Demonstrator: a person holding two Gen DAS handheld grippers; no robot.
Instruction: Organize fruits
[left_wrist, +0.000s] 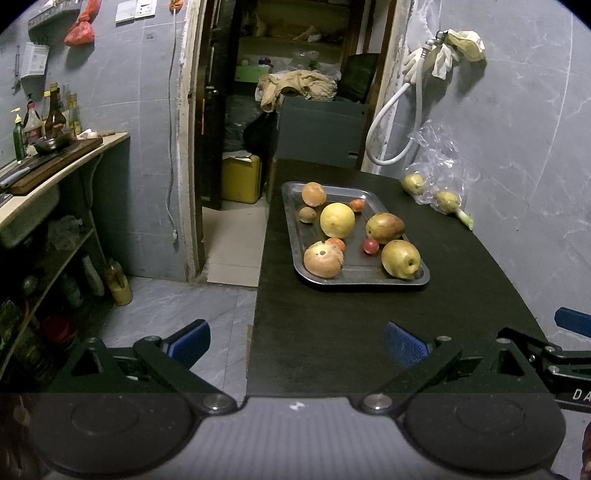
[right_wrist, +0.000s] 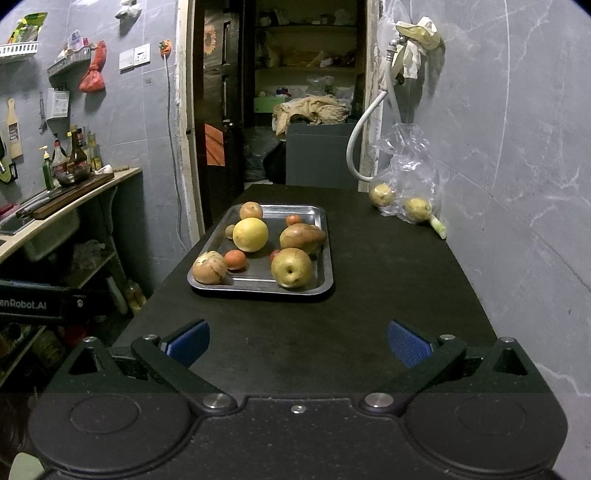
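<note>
From the left wrist view: left gripper (left_wrist: 297, 341) held wide apart and empty, its blue pads hanging over the near edge of the black matte tabletop (left_wrist: 332, 332), well short of the shallow rectangular steel tray (left_wrist: 364, 281). On that tray, scattered loose: a large round yellow citrus (left_wrist: 337, 220), a reddish-green mango (left_wrist: 385, 228), a yellow-green pear (left_wrist: 401, 259), a ribbed orange-pink fruit (left_wrist: 323, 259), a round orange fruit (left_wrist: 314, 194), a small brown kiwi-like fruit (left_wrist: 307, 214) and some small red-orange ones (left_wrist: 371, 246). Further back by the grey wall, a clear crumpled plastic bag (left_wrist: 439, 173) with two more yellow pears inside. From the right wrist view: right gripper (right_wrist: 298, 341) likewise spread open with nothing between the fingers, aimed down the tabletop at the tray, the bagged pears (right_wrist: 382, 194) off to the right and well apart from it. Equally consistent with fruit just gathered onto the tray or fruit waiting to be sorted off it, so no telling which. For any pick here: best to come in low and square, close across a fruit's widest part, squeeze gently on the soft-looking pear and mango, and avoid nudging round neighbours, likely to roll on smooth steel.
</note>
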